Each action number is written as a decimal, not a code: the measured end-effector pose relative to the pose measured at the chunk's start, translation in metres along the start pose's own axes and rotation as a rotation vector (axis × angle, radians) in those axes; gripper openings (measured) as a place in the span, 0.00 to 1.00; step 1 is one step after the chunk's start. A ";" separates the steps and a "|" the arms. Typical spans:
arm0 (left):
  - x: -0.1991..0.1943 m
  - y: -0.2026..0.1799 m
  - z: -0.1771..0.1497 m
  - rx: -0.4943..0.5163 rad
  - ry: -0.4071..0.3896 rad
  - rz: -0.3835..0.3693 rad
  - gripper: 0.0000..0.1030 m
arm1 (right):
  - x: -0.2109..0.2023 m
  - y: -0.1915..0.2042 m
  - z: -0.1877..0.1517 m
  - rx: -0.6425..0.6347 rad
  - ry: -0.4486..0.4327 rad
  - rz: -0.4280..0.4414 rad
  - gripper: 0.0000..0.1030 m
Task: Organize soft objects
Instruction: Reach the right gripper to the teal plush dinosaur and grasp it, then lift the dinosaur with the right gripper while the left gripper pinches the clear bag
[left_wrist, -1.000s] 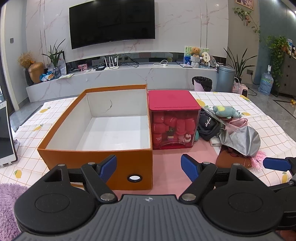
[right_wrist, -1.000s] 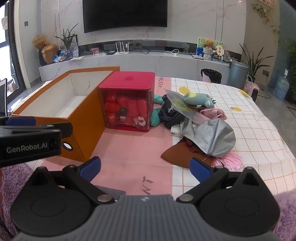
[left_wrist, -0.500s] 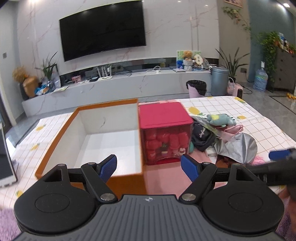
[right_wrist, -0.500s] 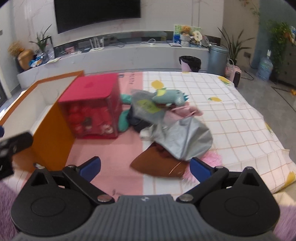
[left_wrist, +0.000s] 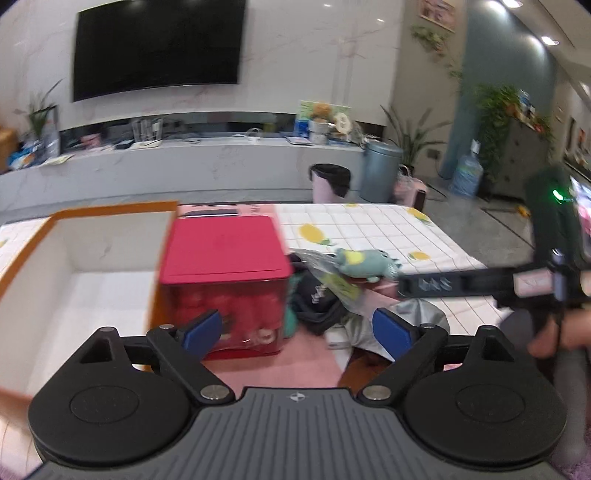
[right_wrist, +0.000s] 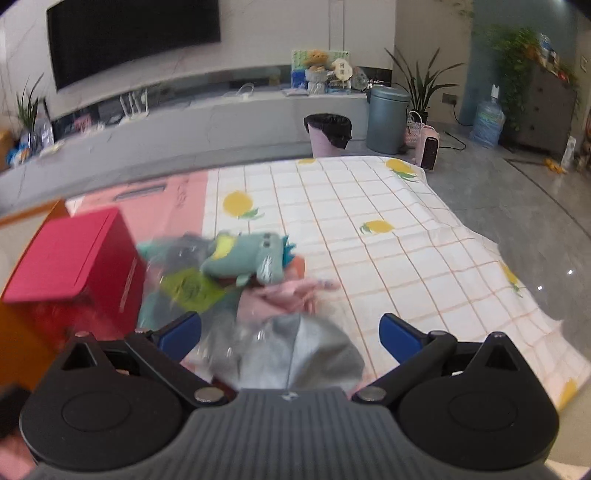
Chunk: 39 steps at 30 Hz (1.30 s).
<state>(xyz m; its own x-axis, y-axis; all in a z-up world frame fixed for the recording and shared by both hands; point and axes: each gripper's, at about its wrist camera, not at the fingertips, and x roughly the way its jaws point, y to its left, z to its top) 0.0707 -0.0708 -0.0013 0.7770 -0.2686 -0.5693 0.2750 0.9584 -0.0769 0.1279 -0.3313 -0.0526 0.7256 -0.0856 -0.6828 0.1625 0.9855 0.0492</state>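
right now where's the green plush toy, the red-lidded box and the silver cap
green plush toy (right_wrist: 240, 260), right wrist view, on its body
red-lidded box (left_wrist: 225, 251), left wrist view, middle of the lid
silver cap (right_wrist: 314, 350), right wrist view, on the grey crown

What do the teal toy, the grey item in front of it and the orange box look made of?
Teal toy: plush fabric, matte and fuzzy. Grey item: seemingly thin cloth with a slight sheen, creased. Orange box: likely cardboard, with stiff flat walls and a white inside.
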 end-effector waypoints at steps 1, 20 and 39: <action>0.008 -0.005 0.000 0.019 0.014 0.007 1.00 | 0.008 -0.001 0.002 0.008 0.011 0.010 0.98; 0.077 -0.015 -0.048 0.072 0.034 -0.054 1.00 | 0.085 0.025 0.032 -0.305 -0.064 0.063 0.72; 0.069 -0.004 -0.055 -0.006 0.061 -0.091 0.95 | 0.069 0.020 0.037 -0.265 -0.097 0.153 0.50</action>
<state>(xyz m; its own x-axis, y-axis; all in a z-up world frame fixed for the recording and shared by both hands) 0.0921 -0.0881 -0.0859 0.7126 -0.3486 -0.6089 0.3395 0.9308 -0.1356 0.2058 -0.3232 -0.0713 0.7908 0.0657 -0.6086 -0.1240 0.9908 -0.0542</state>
